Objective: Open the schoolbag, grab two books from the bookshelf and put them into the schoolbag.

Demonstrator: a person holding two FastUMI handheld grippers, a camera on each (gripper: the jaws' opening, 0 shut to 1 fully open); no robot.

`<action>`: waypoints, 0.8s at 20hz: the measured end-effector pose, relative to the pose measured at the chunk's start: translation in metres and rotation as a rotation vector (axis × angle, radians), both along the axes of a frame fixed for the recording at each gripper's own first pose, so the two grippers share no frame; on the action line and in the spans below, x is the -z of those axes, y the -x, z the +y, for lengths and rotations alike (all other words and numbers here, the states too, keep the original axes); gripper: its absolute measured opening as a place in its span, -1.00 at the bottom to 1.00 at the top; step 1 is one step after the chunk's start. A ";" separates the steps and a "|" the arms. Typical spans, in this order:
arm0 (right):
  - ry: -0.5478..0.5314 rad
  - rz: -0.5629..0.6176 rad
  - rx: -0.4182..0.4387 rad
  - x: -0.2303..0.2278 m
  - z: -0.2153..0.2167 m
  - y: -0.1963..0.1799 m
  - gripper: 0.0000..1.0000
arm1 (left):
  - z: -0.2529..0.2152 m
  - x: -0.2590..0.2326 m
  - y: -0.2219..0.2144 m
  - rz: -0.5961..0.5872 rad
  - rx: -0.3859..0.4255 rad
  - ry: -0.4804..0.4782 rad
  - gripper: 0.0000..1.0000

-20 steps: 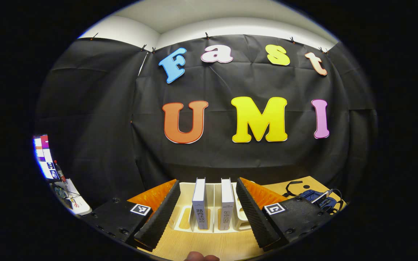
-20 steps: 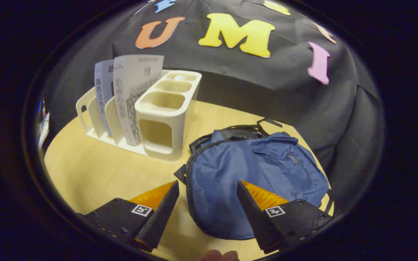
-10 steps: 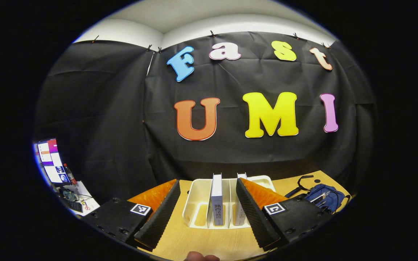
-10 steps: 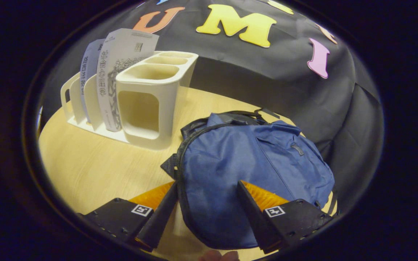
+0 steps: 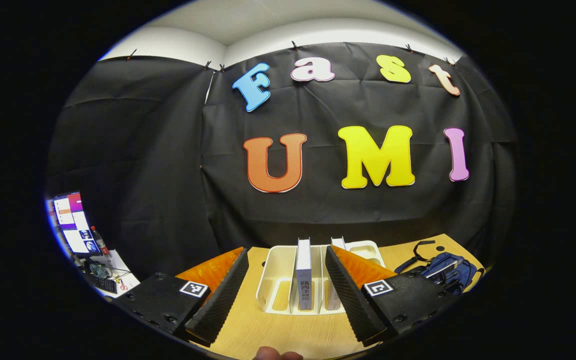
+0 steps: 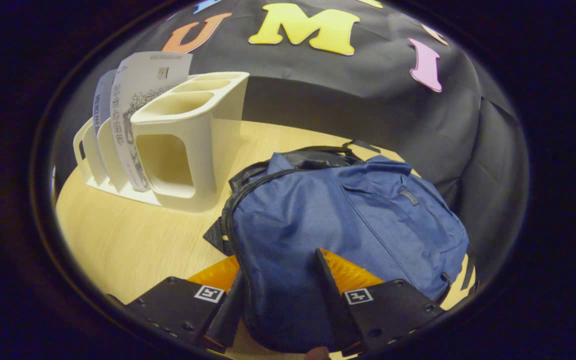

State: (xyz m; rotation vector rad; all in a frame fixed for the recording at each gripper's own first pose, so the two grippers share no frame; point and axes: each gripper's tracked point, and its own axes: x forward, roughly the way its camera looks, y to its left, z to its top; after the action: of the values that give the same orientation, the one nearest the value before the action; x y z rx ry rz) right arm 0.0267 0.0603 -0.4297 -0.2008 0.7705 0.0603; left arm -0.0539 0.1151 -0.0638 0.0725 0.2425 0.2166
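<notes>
In the right gripper view, the blue schoolbag (image 6: pixel 358 210) lies zipped on the wooden table (image 6: pixel 118 240). My right gripper (image 6: pixel 278 262) hangs low over the bag's near end, its fingers apart on either side of the fabric, the left one partly hidden behind the bag's zipper edge. The white bookshelf (image 6: pixel 183 150) stands left of the bag with two upright books (image 6: pixel 135 100) in its slots. In the left gripper view, my left gripper (image 5: pixel 286 249) is open and faces the bookshelf (image 5: pixel 278 280) from a short way off. One book (image 5: pixel 304 272) stands between its fingers' lines; the second book (image 5: pixel 337 243) peeks over the right finger.
In the left gripper view, the schoolbag (image 5: pixel 450 270) with its black straps lies at the table's right end. A lit monitor (image 5: pixel 70 220), a bottle (image 5: pixel 100 241) and desk clutter sit off the table's left side. The booth's black cloth closes in behind the table.
The right gripper has sunk lower onto the bag's near end and its fingers have narrowed a little. The left gripper has drifted slightly left, so the bookshelf sits further right in its view.
</notes>
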 end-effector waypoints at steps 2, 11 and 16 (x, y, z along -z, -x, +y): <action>-0.038 0.031 -0.009 -0.006 0.003 0.003 0.14 | -0.002 0.001 -0.002 -0.002 0.003 0.009 0.94; -0.115 0.063 -0.062 -0.044 0.001 0.007 -0.95 | -0.008 -0.001 -0.012 -0.026 0.013 0.045 0.94; -0.097 0.023 -0.138 -0.092 -0.007 0.008 -0.96 | -0.007 0.006 -0.026 -0.014 0.019 0.064 0.94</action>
State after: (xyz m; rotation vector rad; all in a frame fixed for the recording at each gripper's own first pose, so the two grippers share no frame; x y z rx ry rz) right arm 0.0183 0.0530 -0.3378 -0.1612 0.7742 0.2306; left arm -0.0282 0.1086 -0.0694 0.0100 0.2341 0.1907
